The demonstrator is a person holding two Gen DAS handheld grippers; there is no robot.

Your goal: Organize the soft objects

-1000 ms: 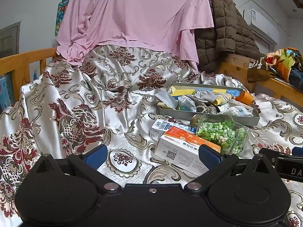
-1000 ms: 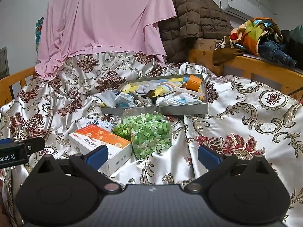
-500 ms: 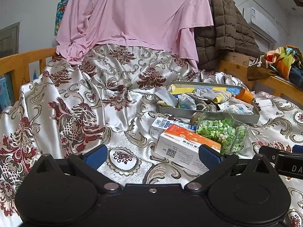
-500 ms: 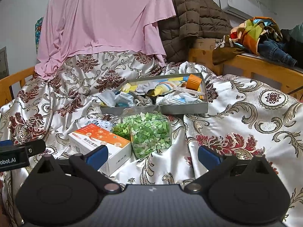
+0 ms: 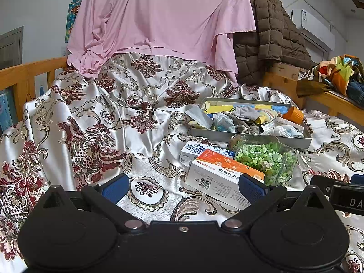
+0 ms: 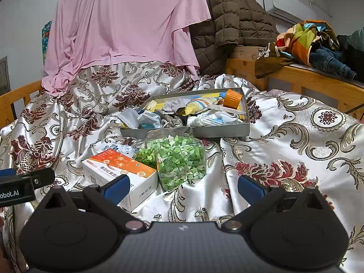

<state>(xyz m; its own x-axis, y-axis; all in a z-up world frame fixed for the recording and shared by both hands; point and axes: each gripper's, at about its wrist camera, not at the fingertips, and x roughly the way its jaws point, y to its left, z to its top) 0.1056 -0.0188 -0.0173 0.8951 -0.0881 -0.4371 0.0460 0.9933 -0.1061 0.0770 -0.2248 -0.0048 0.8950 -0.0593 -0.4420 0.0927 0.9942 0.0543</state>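
The left handheld gripper (image 5: 183, 187) is a matte black plastic body with two round domed housings, silver pivot screws, angled link arms and blue ribbed finger pads (image 5: 112, 187). The right handheld gripper (image 6: 183, 186) matches it, though its centre plate is grey carbon-weave with a small white logo; blue pads (image 6: 250, 187) too.

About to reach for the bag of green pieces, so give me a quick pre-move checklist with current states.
1. Left hand-held gripper open and empty: ok.
2. Right hand-held gripper open and empty: ok.
3. Bag of green pieces in clear view, nothing lying on it: ok.
4. Orange-topped box clear of the bag: not ok, it sits right against the bag's left side.
5. Room in the grey tray: not ok, already crowded with cloths and an orange cap.
6. Bag sealed: cannot tell.
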